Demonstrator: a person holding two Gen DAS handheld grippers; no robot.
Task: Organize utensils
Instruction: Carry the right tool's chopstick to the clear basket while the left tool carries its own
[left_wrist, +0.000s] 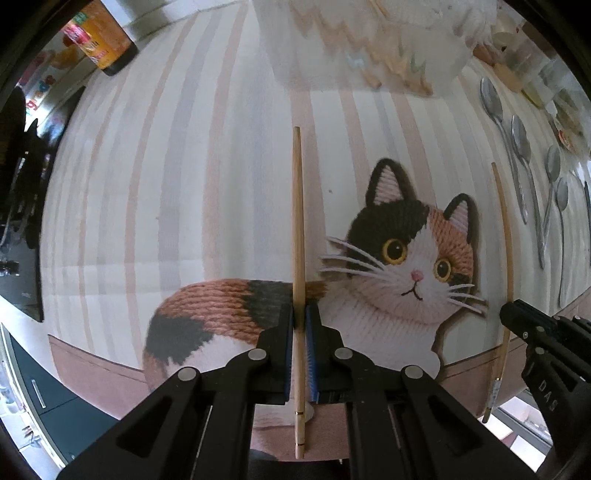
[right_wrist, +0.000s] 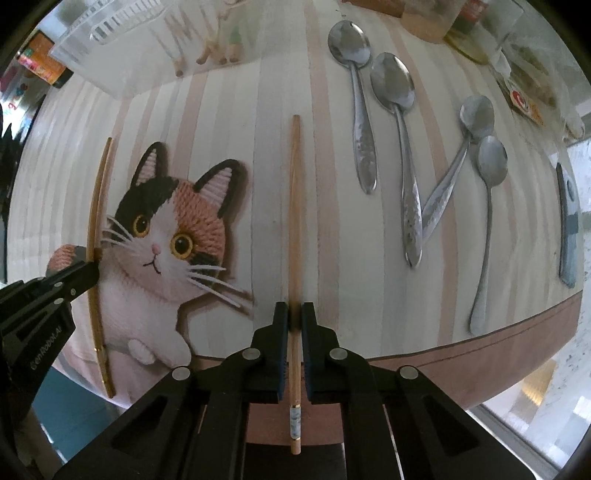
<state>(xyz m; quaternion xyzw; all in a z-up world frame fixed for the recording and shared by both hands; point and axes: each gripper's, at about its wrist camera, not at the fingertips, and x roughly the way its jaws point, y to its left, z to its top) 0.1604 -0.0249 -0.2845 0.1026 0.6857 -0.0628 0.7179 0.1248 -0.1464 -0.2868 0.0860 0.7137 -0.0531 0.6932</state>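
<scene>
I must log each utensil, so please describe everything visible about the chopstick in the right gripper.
The chopstick is a slim, pale wooden stick with a blue-white patterned band and gold rings near its thick end. The right gripper is shut on it toward that end. It points straight forward over the cat-print mat, its thin tip away from the camera.

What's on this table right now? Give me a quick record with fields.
left gripper: shut on a chopstick
right gripper: shut on another chopstick
spoons: four metal ones, lying to the right
table cover: striped, with a cat picture
basket: clear plastic, at the far edge, holding some wooden sticks
bottle: orange label, far left
</scene>
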